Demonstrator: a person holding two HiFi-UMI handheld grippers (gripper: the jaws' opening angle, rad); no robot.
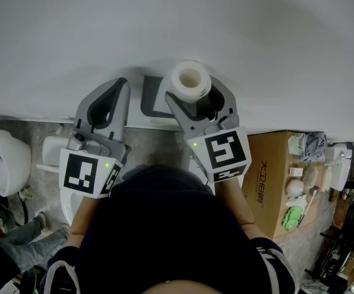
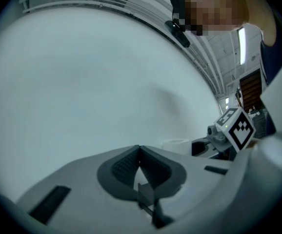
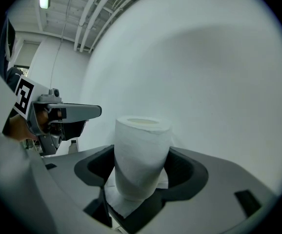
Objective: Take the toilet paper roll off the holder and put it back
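The toilet paper roll is off the wall and pinched between the jaws of the right gripper, which close on its lower half from either side. Its long axis stands upright across the jaws, the hollow core opening upward toward the head camera, and a loose sheet trails under it. The holder (I take the dark-edged frame on the wall to be that, though no bar or peg can be made out) lies just left of the roll, between the two grippers. The coming move therefore looks like a short shift left and in toward the wall, and the roll will probably need tipping so that its core lines up with whatever carries it. The right gripper is plainly the nearer one and the only one loaded. The left gripper hangs just left of the holder with its jaws pressed together on nothing, tips pointing at the wall. The wall is plain white and bare and fills the far side of every view, so there seems little for the roll to catch on. Below, grey floor shows at the near left. A cardboard box of odds and ends stands to the right, well apart from the work.
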